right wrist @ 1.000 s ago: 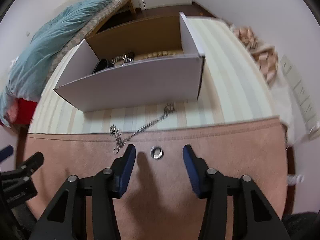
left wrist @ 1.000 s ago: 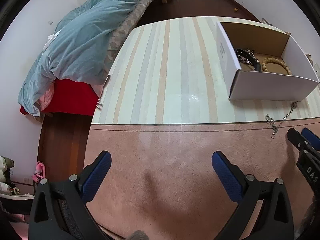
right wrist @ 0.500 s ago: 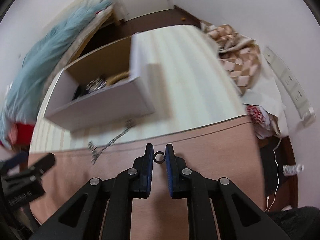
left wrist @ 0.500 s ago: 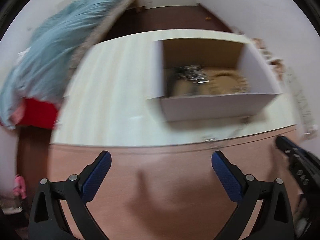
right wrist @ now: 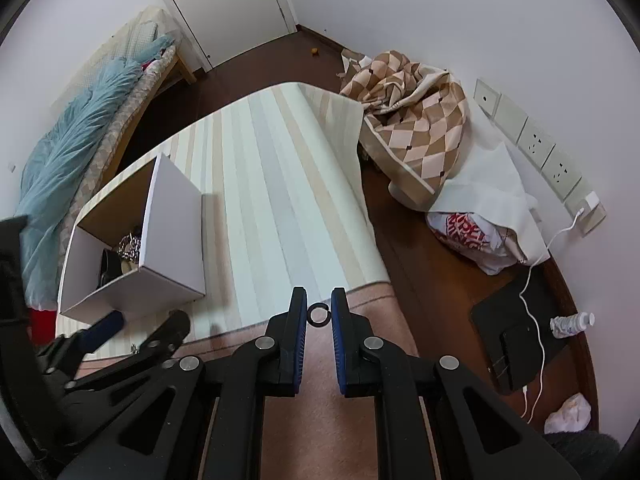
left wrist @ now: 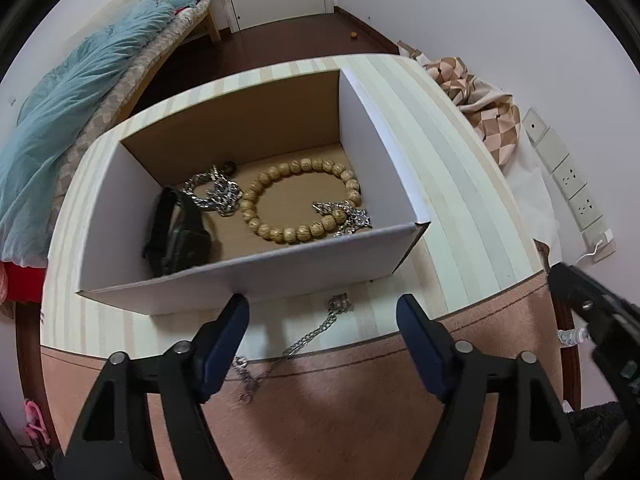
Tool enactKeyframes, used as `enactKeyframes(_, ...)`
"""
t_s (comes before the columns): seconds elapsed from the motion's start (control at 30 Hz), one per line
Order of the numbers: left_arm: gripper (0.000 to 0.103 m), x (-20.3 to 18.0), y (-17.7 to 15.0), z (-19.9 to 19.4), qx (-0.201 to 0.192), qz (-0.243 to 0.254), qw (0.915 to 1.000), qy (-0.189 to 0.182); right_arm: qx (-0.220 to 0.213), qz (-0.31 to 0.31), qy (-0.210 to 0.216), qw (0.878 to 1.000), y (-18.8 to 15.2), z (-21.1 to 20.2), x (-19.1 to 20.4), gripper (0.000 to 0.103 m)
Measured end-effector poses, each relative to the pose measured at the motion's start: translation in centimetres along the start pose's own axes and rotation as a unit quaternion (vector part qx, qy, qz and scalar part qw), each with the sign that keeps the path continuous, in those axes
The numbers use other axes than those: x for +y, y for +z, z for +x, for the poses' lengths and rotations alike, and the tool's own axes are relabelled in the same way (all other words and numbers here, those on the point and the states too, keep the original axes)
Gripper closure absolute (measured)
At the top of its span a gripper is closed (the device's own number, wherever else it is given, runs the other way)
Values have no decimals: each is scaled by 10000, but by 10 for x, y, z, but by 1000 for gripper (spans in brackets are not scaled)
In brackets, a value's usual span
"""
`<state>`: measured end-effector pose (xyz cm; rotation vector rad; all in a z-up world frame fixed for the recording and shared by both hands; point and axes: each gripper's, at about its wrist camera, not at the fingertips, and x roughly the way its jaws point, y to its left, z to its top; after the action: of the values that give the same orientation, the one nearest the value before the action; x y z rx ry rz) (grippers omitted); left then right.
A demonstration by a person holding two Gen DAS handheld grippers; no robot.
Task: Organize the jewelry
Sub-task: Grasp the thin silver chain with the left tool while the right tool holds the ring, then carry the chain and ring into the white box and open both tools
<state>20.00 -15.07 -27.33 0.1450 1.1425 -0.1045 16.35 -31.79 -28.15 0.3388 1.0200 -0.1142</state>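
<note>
A white cardboard box [left wrist: 248, 276] stands on the striped table and holds a wooden bead bracelet [left wrist: 300, 200], silver chains [left wrist: 216, 196] and a black watch [left wrist: 176, 236]. A silver chain [left wrist: 304, 340] lies on the table in front of the box. My left gripper [left wrist: 322, 336] is open, hovering just above that chain, near the box's front wall. My right gripper [right wrist: 319, 314] is shut on a small metal ring [right wrist: 319, 314], held above the pink cloth to the right of the box [right wrist: 168, 240]. The right gripper also shows at the right edge of the left wrist view [left wrist: 592, 312].
The table has a striped cloth [right wrist: 280, 200] and a pink cloth [left wrist: 320, 420] at the near edge. A bed with a blue quilt [left wrist: 80, 92] lies to the left. A checked blanket [right wrist: 416, 120], bags, wall sockets and a cable are on the floor to the right.
My right gripper closed on the ring and lifted it away to the right. My left gripper moved right, coming over the chain in front of the box.
</note>
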Motion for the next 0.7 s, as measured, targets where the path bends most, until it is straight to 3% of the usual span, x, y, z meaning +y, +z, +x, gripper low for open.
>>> enactKeyframes(0.13,36,-3,-2,7,39,9,10000,21,-55,-9,2,10000,5,-1,0,90)
enactKeyframes(0.2,53,-4,-3,11,81,7,10000,11,-75,5,14,10000,7,-2,0,90)
enactKeyframes(0.27,59,-4,-4,11,29,-19,10000,-20,-92,-12,-3,10000,7,-3,0,90)
enactKeyframes(0.33,77,-5,-4,10,-20,-2,10000,-71,-91,-6,-9,10000,7,-4,-1,90)
enactKeyframes(0.37,92,-5,-3,9,-28,16,10000,-64,-90,-11,-28,10000,7,-5,-1,90)
enactKeyframes(0.5,94,-1,-5,6,-69,13,9999,-107,-102,9,-36,9999,5,-10,-1,90)
enactKeyframes(0.7,94,12,-13,-27,-242,-69,9985,-496,-202,-80,163,9996,5,-31,7,90)
